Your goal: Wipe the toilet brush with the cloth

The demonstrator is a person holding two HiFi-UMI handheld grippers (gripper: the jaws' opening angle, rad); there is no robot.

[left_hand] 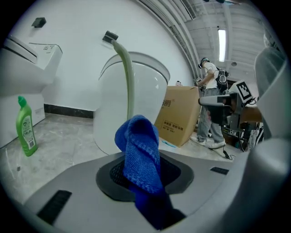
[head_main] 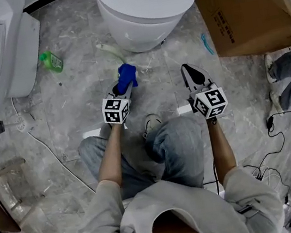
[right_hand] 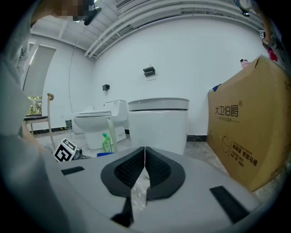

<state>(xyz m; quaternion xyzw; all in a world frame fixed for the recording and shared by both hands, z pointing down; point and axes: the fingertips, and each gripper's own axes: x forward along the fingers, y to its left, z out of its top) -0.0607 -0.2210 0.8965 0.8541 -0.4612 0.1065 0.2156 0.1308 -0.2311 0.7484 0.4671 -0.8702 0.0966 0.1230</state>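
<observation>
the left gripper (head_main: 123, 88) has its fingers clamped on a bunched blue cloth (head_main: 126, 76), just in front of the white toilet (head_main: 145, 13). the pale green toilet brush (head_main: 108, 51) leans against that toilet's base, just beyond the cloth. the right gripper (head_main: 187, 70), also near the toilet, has its fingers pressed together on nothing.
</observation>
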